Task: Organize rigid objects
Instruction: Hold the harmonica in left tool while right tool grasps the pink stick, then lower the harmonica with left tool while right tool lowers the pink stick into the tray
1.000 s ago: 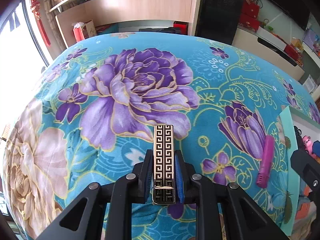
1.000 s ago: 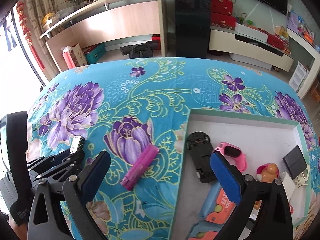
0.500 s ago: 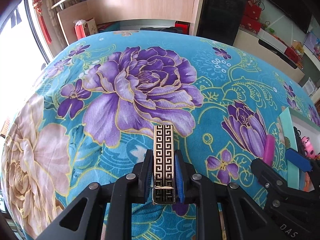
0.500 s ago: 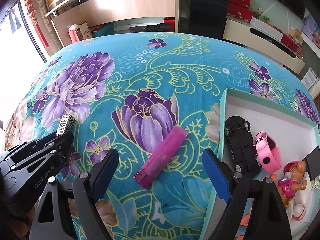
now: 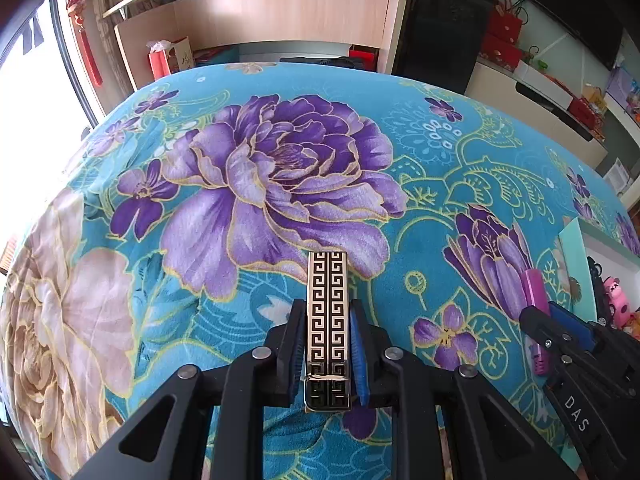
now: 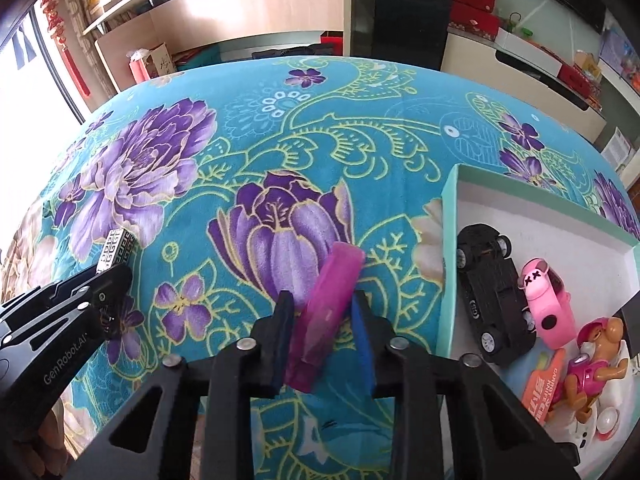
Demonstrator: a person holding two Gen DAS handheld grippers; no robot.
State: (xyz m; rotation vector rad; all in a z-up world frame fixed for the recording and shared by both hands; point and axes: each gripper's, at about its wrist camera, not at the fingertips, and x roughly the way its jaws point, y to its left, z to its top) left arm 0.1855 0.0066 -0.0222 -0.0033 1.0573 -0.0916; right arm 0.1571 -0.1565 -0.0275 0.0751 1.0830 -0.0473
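1. The pink stick (image 6: pixel 326 316) lies tilted on the flowery blue cloth (image 6: pixel 280 128), right between the two fingers of the right gripper (image 6: pixel 324 312).
2. The right gripper's jaws have just been closing and now pinch the pink stick.
3. The left gripper (image 5: pixel 326 334) pinches a black and gold patterned bar (image 5: pixel 327 320).
4. Near the stick's right stands a white tray (image 6: pixel 540 216) with a black toy car (image 6: pixel 494 300).

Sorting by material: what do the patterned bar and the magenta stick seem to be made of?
Patterned bar: probably metal or lacquered plastic, glossy, with a shiny silvery rim near its end. Magenta stick: likely translucent plastic, smooth and slightly glossy; light shows through its edges.
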